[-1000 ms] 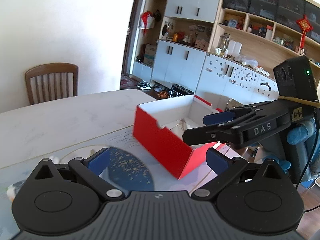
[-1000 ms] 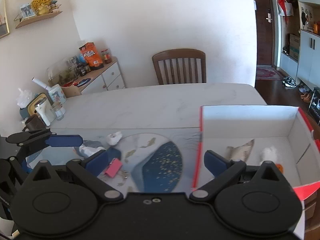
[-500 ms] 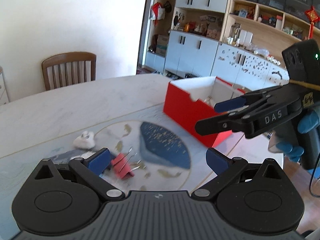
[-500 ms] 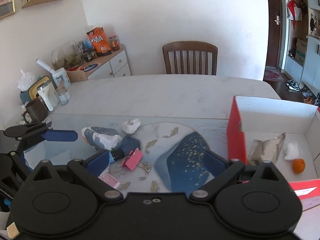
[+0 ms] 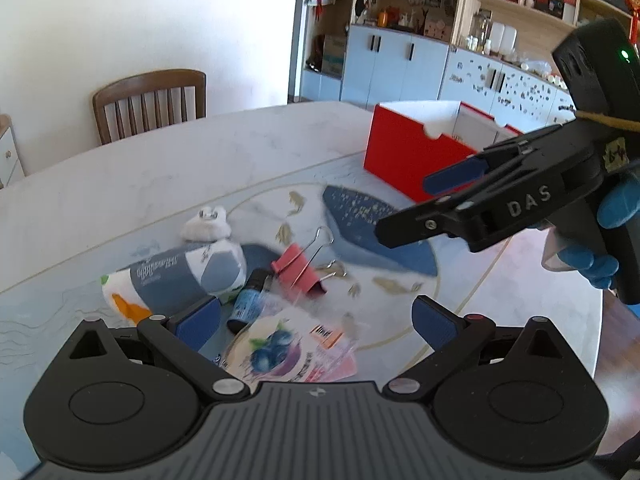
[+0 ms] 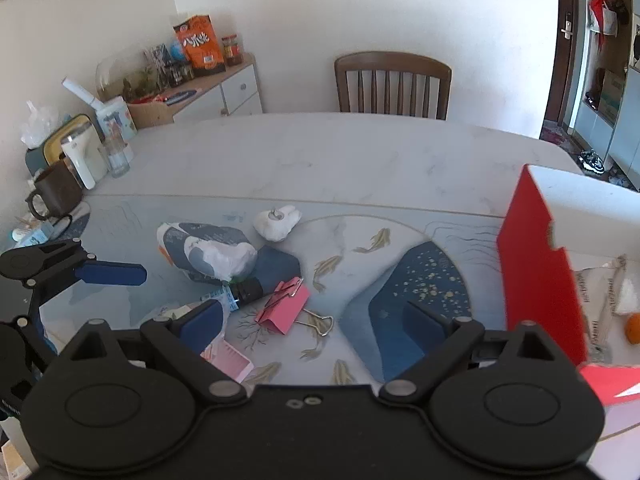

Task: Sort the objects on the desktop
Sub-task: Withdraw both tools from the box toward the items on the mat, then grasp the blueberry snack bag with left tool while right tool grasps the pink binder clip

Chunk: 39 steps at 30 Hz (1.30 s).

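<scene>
A pile lies on the fish-print mat: a pink binder clip [image 5: 298,270] [image 6: 284,306], a small black-capped bottle [image 5: 250,300] [image 6: 244,292], a blue-white tissue pack [image 5: 176,276] [image 6: 208,252], a white tissue wad [image 5: 208,224] [image 6: 277,222] and a blueberry wrapper [image 5: 280,352]. The red box [image 5: 412,152] [image 6: 536,272] stands to the right and holds an orange [image 6: 633,328] and a wrapper. My left gripper [image 5: 316,320] hovers open over the wrapper. My right gripper [image 6: 314,324] hangs just short of the clip. Its jaws are wide and closing, with nothing between them.
A brown mug [image 6: 56,192], a white dispenser [image 6: 82,156] and a glass [image 6: 116,156] crowd the table's left side. A wooden chair [image 6: 394,84] stands behind the table. The table edge [image 5: 600,312] runs close on the right, beyond the blue-gloved hand.
Both grippers have swung left, away from the red box, and dropped toward the pile. The box has slid to the right of both views, and the clip and bottle have come near.
</scene>
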Each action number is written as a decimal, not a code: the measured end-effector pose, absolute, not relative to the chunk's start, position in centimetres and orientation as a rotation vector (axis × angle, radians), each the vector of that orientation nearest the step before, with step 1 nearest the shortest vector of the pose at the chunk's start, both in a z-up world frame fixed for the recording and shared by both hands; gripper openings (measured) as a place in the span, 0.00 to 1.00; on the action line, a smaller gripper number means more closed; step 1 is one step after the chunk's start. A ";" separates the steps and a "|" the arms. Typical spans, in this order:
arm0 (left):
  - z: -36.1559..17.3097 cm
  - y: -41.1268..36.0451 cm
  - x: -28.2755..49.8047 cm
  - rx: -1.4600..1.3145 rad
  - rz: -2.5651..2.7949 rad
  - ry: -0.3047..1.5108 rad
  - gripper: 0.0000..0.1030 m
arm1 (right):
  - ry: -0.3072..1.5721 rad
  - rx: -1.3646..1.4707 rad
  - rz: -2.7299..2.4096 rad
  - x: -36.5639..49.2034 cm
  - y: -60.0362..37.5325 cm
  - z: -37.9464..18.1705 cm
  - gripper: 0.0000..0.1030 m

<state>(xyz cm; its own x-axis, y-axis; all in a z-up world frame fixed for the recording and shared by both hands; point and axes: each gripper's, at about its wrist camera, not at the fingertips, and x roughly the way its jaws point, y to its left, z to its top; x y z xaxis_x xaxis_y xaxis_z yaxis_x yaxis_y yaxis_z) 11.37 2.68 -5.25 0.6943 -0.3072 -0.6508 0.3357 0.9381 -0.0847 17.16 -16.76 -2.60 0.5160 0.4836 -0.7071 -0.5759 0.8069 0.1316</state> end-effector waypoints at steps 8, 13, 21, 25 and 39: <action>-7.3 3.4 12.1 0.067 -0.373 0.769 0.99 | 0.856 -0.153 0.625 18.7 -14.0 -5.3 0.86; -8.1 3.8 12.5 0.066 -0.381 0.782 0.98 | 0.885 -0.169 0.613 19.6 -12.4 -7.0 0.82; -8.8 4.4 13.1 0.064 -0.390 0.793 0.98 | 0.916 -0.202 0.589 20.6 -10.3 -9.1 0.79; -9.1 4.6 13.2 0.068 -0.397 0.797 0.96 | 0.919 -0.221 0.582 20.8 -9.6 -9.7 0.75; -9.9 4.3 13.4 0.109 -0.418 0.812 0.82 | 0.908 -0.302 0.594 20.9 -8.3 -10.6 0.68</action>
<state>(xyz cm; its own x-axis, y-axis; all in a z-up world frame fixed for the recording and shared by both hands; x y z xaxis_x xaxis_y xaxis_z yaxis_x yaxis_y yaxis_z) 13.40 4.28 -9.93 0.6118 -0.3200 -0.7234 0.4025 0.9132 -0.0635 20.86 -8.30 -10.56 0.4713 0.3531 -0.8082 -0.5993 0.8006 0.0003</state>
